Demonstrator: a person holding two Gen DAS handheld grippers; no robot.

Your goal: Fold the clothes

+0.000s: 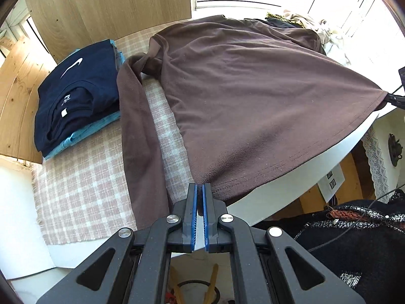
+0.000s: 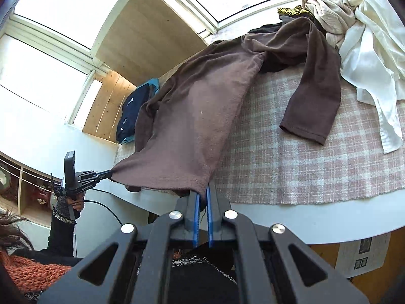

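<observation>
A brown long-sleeved fleece top (image 1: 240,96) lies spread over the checked cloth, its hem lifted off the table toward me. My left gripper (image 1: 200,188) is shut on one hem corner. My right gripper (image 2: 202,193) is shut on the other corner. In the left wrist view the right gripper (image 1: 387,97) pinches the hem at the far right edge. The right wrist view shows the left gripper (image 2: 108,172) in a hand, holding the stretched hem of the top (image 2: 192,116). One sleeve (image 1: 136,139) trails along the cloth; the other sleeve (image 2: 316,96) lies bent beside the body.
A folded stack of navy and light blue clothes (image 1: 76,93) sits at the back left on the checked cloth (image 1: 83,192). A heap of unfolded white and beige garments (image 2: 359,25) lies at the far right by the window. The white table edge (image 2: 303,217) runs close below the grippers.
</observation>
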